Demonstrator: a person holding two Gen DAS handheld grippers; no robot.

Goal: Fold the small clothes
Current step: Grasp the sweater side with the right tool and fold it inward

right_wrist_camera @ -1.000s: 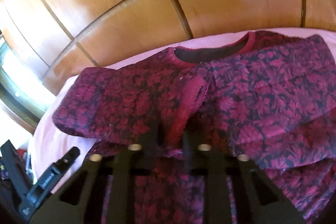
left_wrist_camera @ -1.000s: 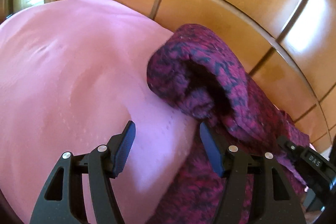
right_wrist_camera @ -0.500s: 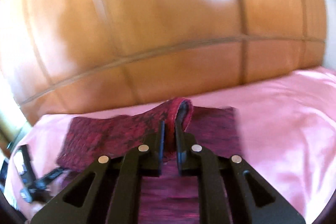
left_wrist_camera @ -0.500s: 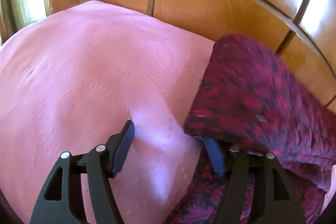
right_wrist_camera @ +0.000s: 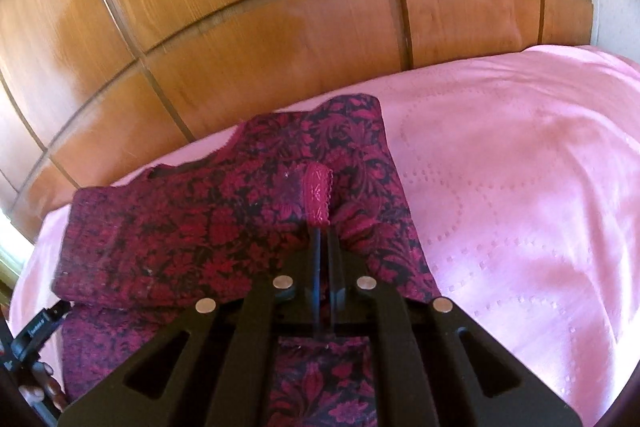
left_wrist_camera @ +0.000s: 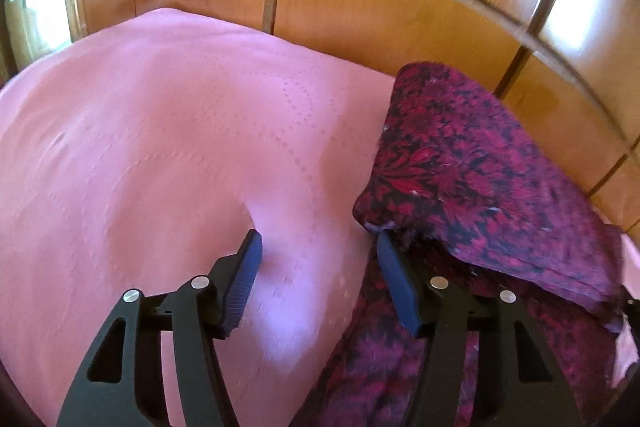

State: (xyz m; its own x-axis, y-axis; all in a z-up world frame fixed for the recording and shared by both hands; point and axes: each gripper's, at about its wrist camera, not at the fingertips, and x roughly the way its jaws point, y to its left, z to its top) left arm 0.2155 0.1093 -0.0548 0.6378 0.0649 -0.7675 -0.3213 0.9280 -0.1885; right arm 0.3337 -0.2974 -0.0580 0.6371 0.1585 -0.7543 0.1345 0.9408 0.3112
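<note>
A dark red floral garment lies partly folded on the pink bedspread, close to the wooden panels. My right gripper is shut on the garment's red lace trim, which stands up out of the pinch. In the left wrist view a folded flap of the garment rests over my left gripper's right finger. My left gripper is open with its jaws closing. Only pink bedspread lies between them, and the garment's edge runs beside the right finger.
Glossy wooden panels rise straight behind the bed's far edge. Bare pink bedspread spreads to the right in the right wrist view and to the left in the left wrist view. A person's fingers and part of the other gripper show at the lower left.
My right gripper has swung sideways with the trim pinched, and its jaws have tightened. The garment's flap now lies folded over by my left gripper's right finger. My left gripper's jaws have narrowed slightly.
</note>
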